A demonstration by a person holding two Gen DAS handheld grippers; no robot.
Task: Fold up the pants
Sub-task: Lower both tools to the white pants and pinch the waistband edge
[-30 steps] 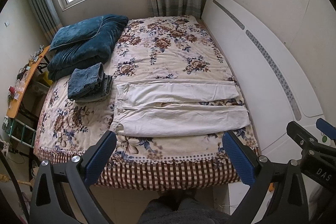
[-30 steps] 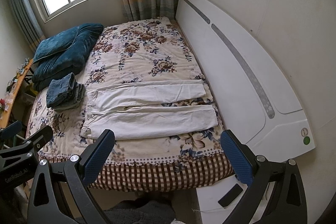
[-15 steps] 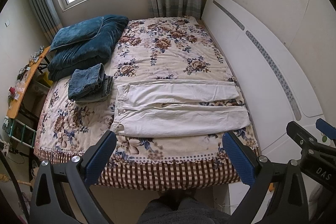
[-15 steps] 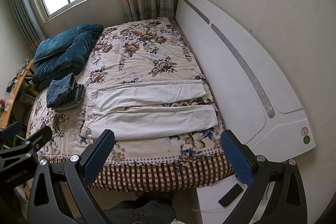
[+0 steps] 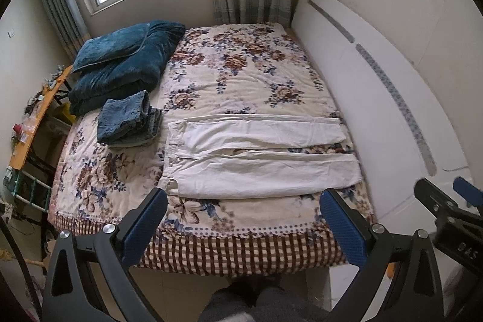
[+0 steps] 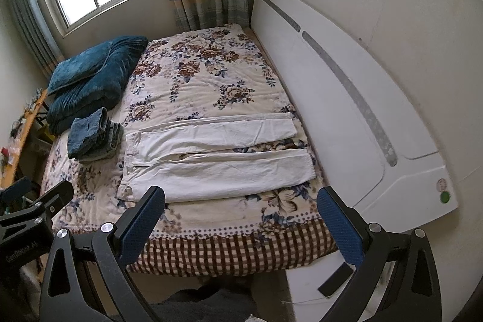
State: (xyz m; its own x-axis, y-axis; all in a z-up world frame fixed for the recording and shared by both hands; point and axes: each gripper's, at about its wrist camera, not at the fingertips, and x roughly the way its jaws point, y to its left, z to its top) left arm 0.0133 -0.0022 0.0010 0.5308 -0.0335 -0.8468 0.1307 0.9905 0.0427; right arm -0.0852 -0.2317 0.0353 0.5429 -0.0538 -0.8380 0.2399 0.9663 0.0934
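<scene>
Bedroom, floral bed (image 5: 241, 74): white pants (image 5: 259, 156) lie flat near the front edge, unfolded.
Nothing's shifted in the last sec; my left gripper (image 5: 244, 225) & right gripper (image 6: 241, 219) hover, both spread wide, empty — folding hasn't begun.

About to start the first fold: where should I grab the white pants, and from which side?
Take the white pants by the near leg's outer edge, one gripper near the waistband corner, the other at the hem, coming from the foot-side edge of the bed. They lie flat, legs spread and parallel to that edge, so the near leg can probably be lifted over the far one.
</scene>
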